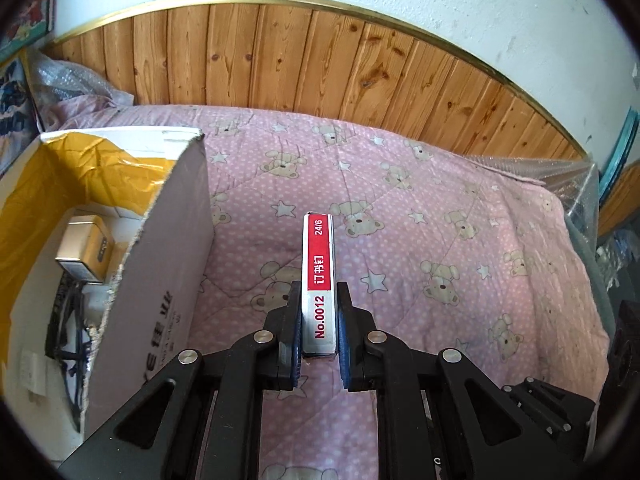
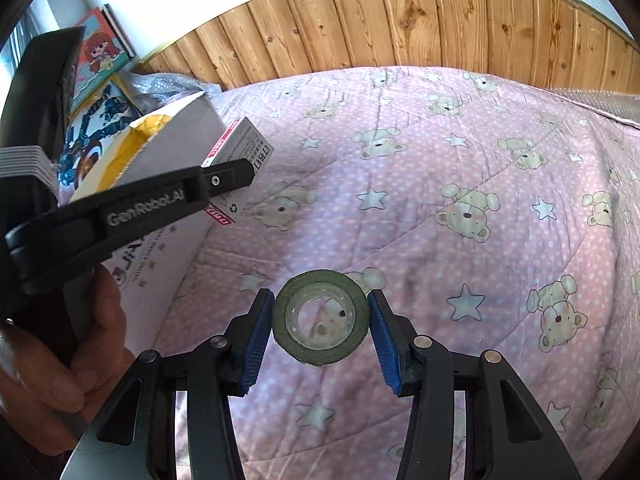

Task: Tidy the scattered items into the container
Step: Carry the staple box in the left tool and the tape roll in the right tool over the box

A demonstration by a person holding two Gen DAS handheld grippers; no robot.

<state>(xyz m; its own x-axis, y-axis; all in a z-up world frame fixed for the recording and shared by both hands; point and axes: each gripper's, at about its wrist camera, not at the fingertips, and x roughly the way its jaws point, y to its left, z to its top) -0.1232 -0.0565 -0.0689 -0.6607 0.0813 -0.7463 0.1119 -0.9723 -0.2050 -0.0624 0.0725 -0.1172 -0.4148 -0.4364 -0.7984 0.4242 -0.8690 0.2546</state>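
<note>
The left tool [image 1: 319, 320] is clenched on a slim box of staples [image 1: 319, 280], red and white, with "No.0012" and "24/6" printed on its upper face. The box stands on edge between the blue pads, most of its length jutting out past the fingertips, and it is lifted clear of the pink quilt [image 1: 440, 220] patterned with bears and stars. Just beside it on the left is the cardboard box [image 1: 160, 280], open at the top, its near wall torn along the rim. Inside lie a yellow plastic mailing bag [image 1: 48, 184] against the far wall, a small gold-coloured tin [image 1: 86, 248], and something dark and tangled lower down, possibly a cable, though the view there is too cramped to say.

In the right wrist view the right tool [image 2: 321, 312] grasps a roll of dark green tape [image 2: 321, 316] lying flat, its hollow core showing the quilt [image 2: 480, 160] through it. Both blue pads meet the roll's outer edge, one on each side. The left tool [image 2: 236, 174] appears here from the side, gripped by a hand [image 2: 60, 360] at the lower left, with the staple box [image 2: 240, 148] held up beside the cardboard box [image 2: 176, 144]. Wooden panelling [image 2: 400, 28] backs the bed, and picture books [image 2: 100, 56] lean in the left corner behind the container.
</note>
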